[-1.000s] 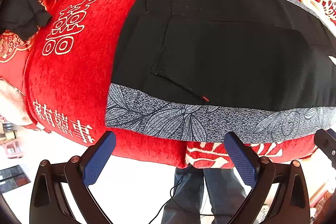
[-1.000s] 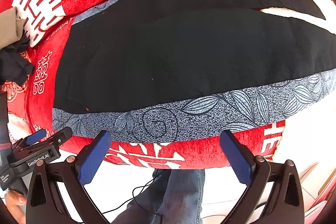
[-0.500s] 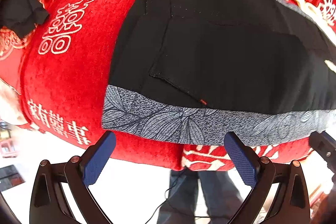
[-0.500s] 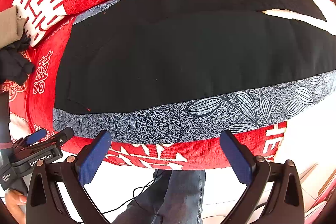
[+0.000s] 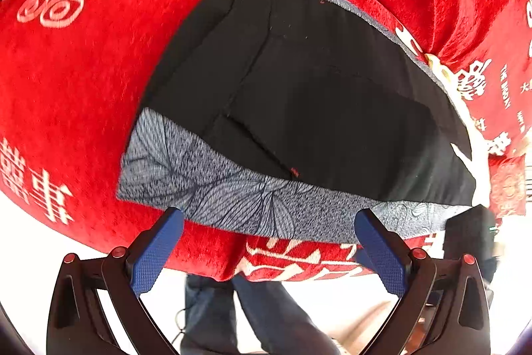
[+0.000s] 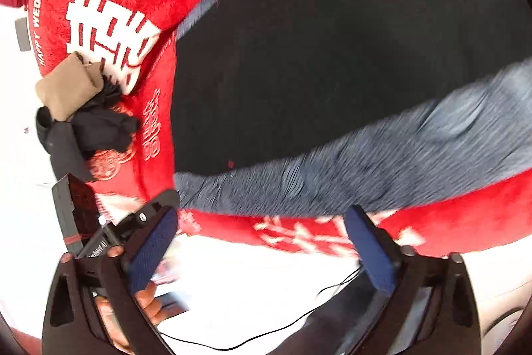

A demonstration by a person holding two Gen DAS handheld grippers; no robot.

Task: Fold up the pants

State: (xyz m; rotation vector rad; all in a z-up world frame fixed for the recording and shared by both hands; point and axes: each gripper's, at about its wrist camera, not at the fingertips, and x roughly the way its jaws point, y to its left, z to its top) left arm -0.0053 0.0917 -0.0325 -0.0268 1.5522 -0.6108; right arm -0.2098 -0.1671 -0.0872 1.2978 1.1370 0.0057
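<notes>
Pants [image 5: 316, 108], black with a grey leaf-print side band [image 5: 232, 202], lie flat on the red blanket [image 5: 83, 88], near its front edge. No crosswise fold visible yet (legs look stacked lengthwise, can't confirm), so most folding seems left. Left gripper [image 5: 269, 242] gapes wide just off the band's near edge, nothing between its jaws. Right gripper [image 6: 262, 238] hangs by the same band; jaws closing, no cloth between them. Likely next: pinch the near edge.
</notes>
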